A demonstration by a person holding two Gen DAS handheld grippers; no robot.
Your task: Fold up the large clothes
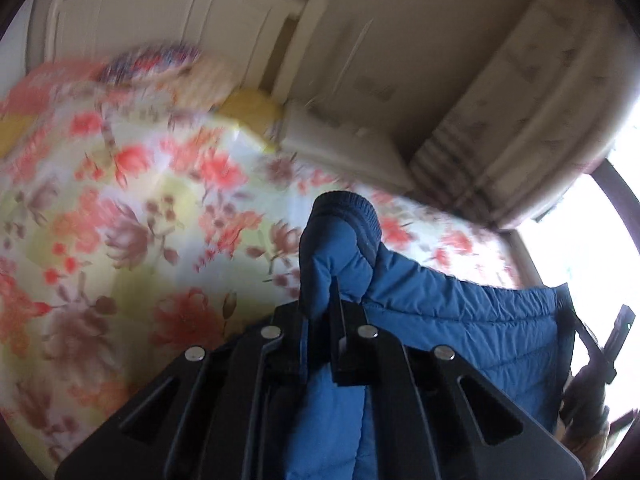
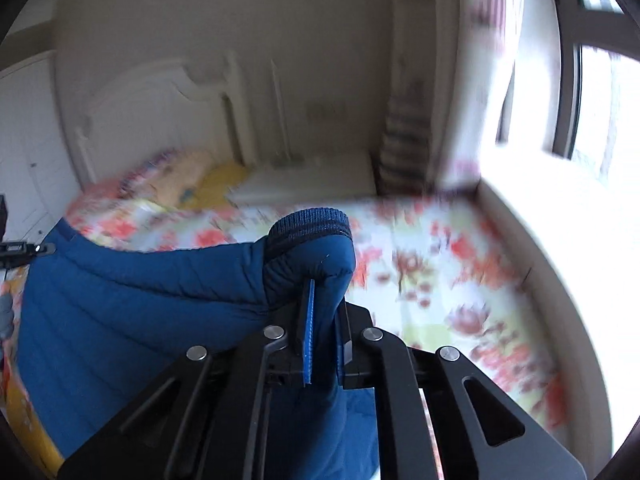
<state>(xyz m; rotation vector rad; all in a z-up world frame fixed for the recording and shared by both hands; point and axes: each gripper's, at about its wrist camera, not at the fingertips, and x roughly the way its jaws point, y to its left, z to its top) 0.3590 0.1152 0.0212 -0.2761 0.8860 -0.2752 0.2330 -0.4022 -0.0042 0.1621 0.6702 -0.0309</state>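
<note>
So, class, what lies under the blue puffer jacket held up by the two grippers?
Under the blue puffer jacket spreads a floral bedsheet. Whatever sits directly beneath the hanging fabric is covered, so it cannot be seen.

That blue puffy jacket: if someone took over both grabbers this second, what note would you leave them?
Left gripper: shut on a ribbed cuff of the blue jacket.
Right gripper: shut on the other cuff.
The jacket hangs stretched between the two, lifted above the floral bed cover.
Done: both cuffs gripped and raised.
Left: no fold shows yet; probably lay it flat on the bed, then fold.
</note>
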